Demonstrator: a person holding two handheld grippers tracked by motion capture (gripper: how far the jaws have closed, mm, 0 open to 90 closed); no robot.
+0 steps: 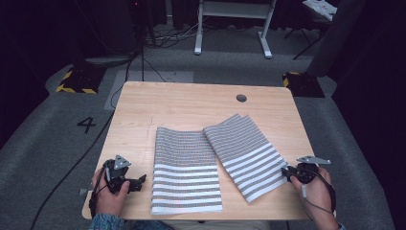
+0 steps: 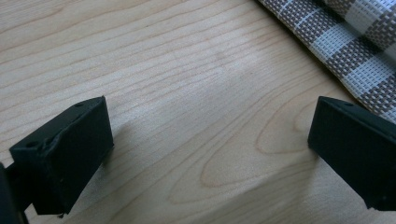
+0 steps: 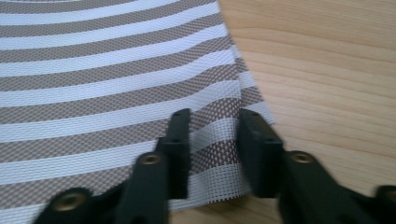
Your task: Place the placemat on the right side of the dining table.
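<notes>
Right gripper [image 1: 290, 172], jaws narrowed astride the near-right corner of the brown-and-white striped woven placemat [image 1: 244, 154]; pinch unclear. Mat's long axis runs 11-to-5 on wooden table [image 1: 191, 98]. Left gripper [image 1: 140, 182] wide open, empty.

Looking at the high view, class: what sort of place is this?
Probably a recording studio or lab: a wooden table on grey carpet, hazard-striped floor weights, trailing cables and dark surroundings.
</notes>
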